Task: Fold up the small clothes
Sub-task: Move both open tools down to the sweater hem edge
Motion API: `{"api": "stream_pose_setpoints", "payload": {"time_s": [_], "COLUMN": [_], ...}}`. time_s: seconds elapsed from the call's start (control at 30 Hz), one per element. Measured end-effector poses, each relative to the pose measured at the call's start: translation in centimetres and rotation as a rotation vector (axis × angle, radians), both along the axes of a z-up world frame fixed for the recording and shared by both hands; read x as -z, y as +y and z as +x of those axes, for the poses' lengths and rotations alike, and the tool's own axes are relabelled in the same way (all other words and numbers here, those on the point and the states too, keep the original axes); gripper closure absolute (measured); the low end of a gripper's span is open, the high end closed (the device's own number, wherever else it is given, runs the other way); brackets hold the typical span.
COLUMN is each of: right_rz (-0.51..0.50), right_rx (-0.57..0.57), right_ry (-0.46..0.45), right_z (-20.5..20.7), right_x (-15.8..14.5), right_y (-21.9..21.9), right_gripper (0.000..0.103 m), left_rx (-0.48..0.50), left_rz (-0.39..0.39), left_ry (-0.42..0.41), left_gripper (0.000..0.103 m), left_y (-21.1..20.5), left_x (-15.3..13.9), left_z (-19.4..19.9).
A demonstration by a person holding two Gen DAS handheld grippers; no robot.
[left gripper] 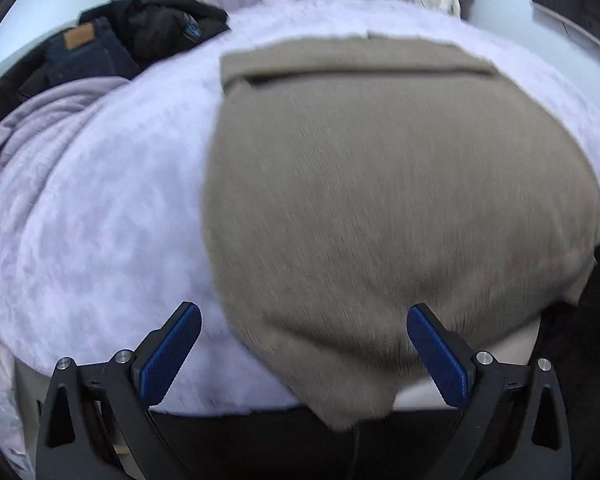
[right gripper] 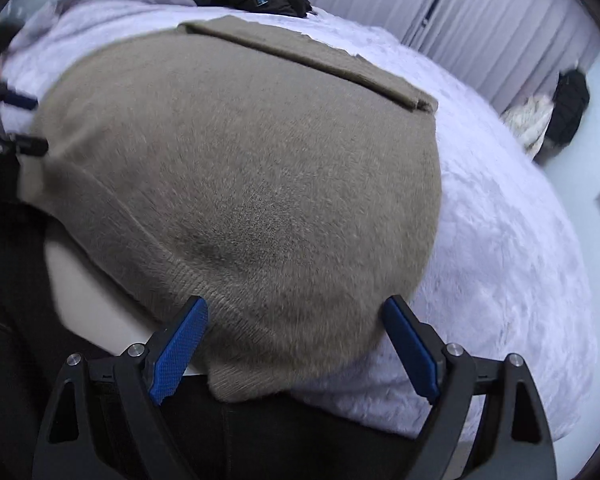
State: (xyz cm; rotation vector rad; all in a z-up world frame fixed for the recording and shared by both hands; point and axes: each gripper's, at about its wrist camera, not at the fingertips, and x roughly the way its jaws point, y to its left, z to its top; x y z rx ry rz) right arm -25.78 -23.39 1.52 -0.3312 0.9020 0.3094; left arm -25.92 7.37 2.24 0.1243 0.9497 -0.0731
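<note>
I have the taupe knitted garment (left gripper: pixel 380 200) spread flat on the fluffy pale-lilac blanket (left gripper: pixel 100 220), its near hem hanging off the blanket's front edge toward me, its far edge already turned over in a narrow band. My left gripper (left gripper: pixel 304 344) hovers at the hem's left corner and my right gripper (right gripper: pixel 296 340) at its right corner; both sets of jaws stand wide, holding nothing. My worry is the overhang: if 1 blue pad (left gripper: pixel 172 356) closes on blanket pile as well as knit, the whole bed cover lifts with the fold. Closing the 2 sides unevenly would skew the hem. Both views are smeared, so I judge I could misplace the pinch. The dark clothes pile (left gripper: pixel 112 40) beyond the garment's far-left corner sits well apart
</note>
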Motion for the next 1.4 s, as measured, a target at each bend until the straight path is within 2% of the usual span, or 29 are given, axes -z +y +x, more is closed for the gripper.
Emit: {"api": "stream_pose_setpoints", "payload": {"time_s": [0.07, 0.13, 0.17, 0.2, 0.23, 0.27, 0.3, 0.4, 0.47, 0.5, 0.57, 0.63, 0.67, 0.7, 0.77, 0.93, 1.03, 1.13, 1.2, 1.4], "right_rz": [0.125, 0.175, 0.187, 0.188, 0.169, 0.128, 0.094, 0.019, -0.025, -0.01, 0.101, 0.261, 0.327, 0.392, 0.425, 0.375, 0.334, 0.297, 0.316, 0.392], "right_rx": [0.053, 0.122, 0.149, 0.162, 0.161, 0.151, 0.119, 0.039, 0.078, 0.11, 0.193, 0.261, 0.277, 0.274, 0.239, 0.113, 0.043, 0.019, 0.021, 0.032], "right_ry": [0.005, -0.003, -0.005, 0.0, 0.011, 0.025, 0.008, -0.058, -0.05, -0.041, -0.033, -0.026, -0.023, -0.017, -0.008, -0.017, -0.032, -0.047, -0.046, -0.033], "right_z": [1.4, 3.3, 4.1, 5.1, 5.6, 6.1, 5.8, 3.0, 1.5, 1.1, 0.7, 1.2, 1.4, 1.7, 2.5, 3.2, 2.0, 1.7, 1.9, 1.6], "right_x": [-1.7, -2.5, -2.5, -2.1, -1.5, -0.7, -0.3, -0.4, 0.2, 0.3, -0.3, -1.2, -1.4, -1.6, -1.6, -0.6, 0.3, 1.2, 1.1, 1.2], "right_y": [-1.0, -1.2, -1.1, -0.8, -0.5, -0.1, 0.1, -0.9, -3.4, -5.0, -8.8, -11.3, -11.9, -11.9, -11.0, -7.3, -5.2, -4.3, -4.4, -6.0], "right_gripper": [0.011, 0.011, 0.011, 0.011, 0.012, 0.012, 0.012, 0.012, 0.011, 0.011, 0.011, 0.011, 0.011, 0.011, 0.011, 0.012, 0.012, 0.012, 0.013, 0.02], "left_rx": [-0.047, -0.049, -0.05, -0.058, -0.069, -0.058, -0.045, 0.002, -0.045, -0.085, -0.13, -0.126, -0.113, -0.088, -0.045, -0.024, -0.007, -0.027, -0.009, 0.023], "left_rz": [-0.084, -0.178, -0.19, -0.166, -0.086, -0.049, -0.049, -0.054, -0.017, -0.024, -0.127, -0.266, -0.308, -0.354, -0.403, -0.424, -0.37, -0.406, -0.415, -0.37], "left_ry": [-0.025, 0.008, 0.048, 0.087, 0.137, 0.122, 0.077, 0.062, 0.032, 0.031, 0.039, 0.063, 0.068, 0.07, 0.072, 0.078, 0.059, 0.062, 0.066, 0.069], "left_gripper": [0.0, 0.0, 0.0, 0.0, 0.0, 0.0, 0.0, 0.0, 0.0, 0.0, 0.0, 0.0, 0.0, 0.0, 0.0, 0.0, 0.0, 0.0, 0.0, 0.0], "left_y": [0.2, -0.4, -1.1, -1.7, -2.6, -3.0, -2.9, -0.3, 2.6, 4.3, 6.7, 8.0, 8.0, 7.8, 7.1, 6.2, 5.0, 4.8, 4.4, 3.5], "left_x": [-1.4, -1.8, -1.1, -0.2, 1.3, 1.8, 1.4, 0.6, 0.4, 0.4, 0.4, 0.7, 0.9, 1.2, 1.5, 2.6, 3.3, 3.4, 3.3, 3.1], "left_z": [1.7, 4.6, 5.7, 6.3, 7.3, 7.1, 6.3, 3.3, 1.9, 1.4, 1.2, 1.4, 1.6, 1.6, 1.3, 1.9, 2.6, 3.0, 3.0, 2.0]}}
